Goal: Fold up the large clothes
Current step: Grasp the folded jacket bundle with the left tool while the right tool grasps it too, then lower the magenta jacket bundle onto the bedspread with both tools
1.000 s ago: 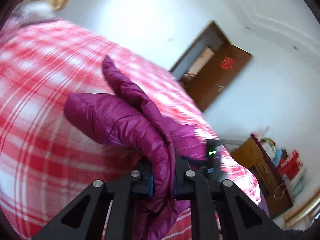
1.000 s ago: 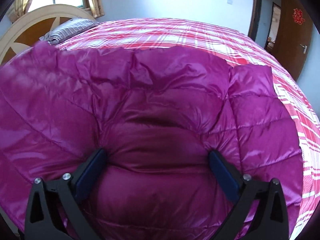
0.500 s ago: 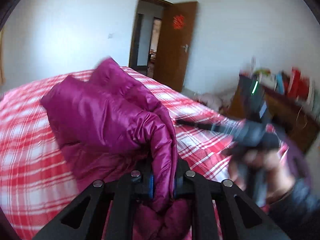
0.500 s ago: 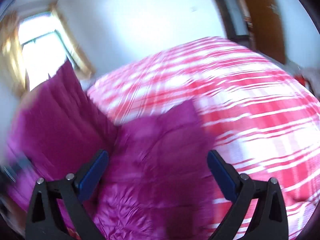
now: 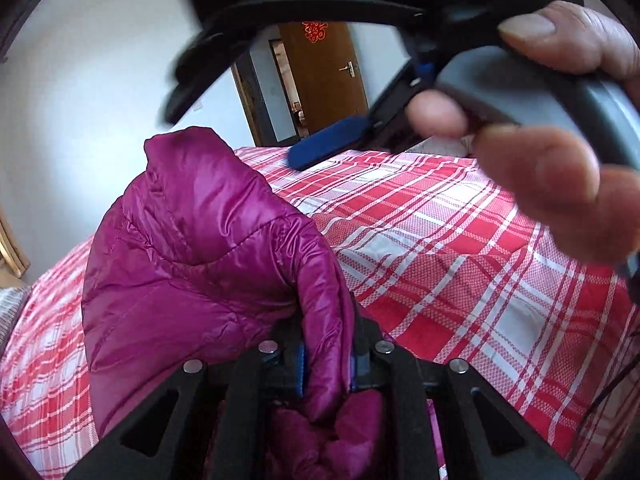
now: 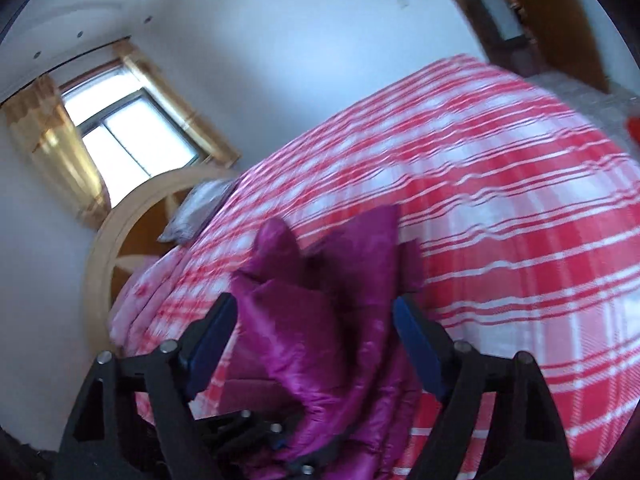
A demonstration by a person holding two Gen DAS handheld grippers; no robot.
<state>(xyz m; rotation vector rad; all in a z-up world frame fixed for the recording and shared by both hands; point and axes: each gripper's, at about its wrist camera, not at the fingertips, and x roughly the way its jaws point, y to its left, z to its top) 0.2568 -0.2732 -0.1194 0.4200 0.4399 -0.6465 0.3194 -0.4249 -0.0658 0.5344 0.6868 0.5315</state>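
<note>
A glossy magenta quilted puffer jacket [image 5: 208, 264] is clamped by the left gripper [image 5: 326, 364], a fold of the padded fabric being pinched tightly between the two blue-padded fingers [image 5: 300, 368]. The bulk of the garment is held bunched above the bed covered in a red-and-white plaid sheet [image 5: 460, 272], with more of it hanging below the gripper.

In the right wrist view, the right gripper [image 6: 316, 344] is seen with its jaws spread wide; the jacket [image 6: 320, 320] is framed between them, but no fabric is seen pressed by either pad, though the view is blurred. The same tool is seen above the bed in the left wrist view, gripped by the person's right hand [image 5: 560, 128].

Beyond the bed, a brown wooden door [image 5: 324, 76] is seen standing open. At the head of the bed, a curved pale wooden headboard [image 6: 120, 240] and a grey striped pillow [image 6: 196, 212] are seen, below a window with yellow curtains [image 6: 120, 136]. No containers are shown.
</note>
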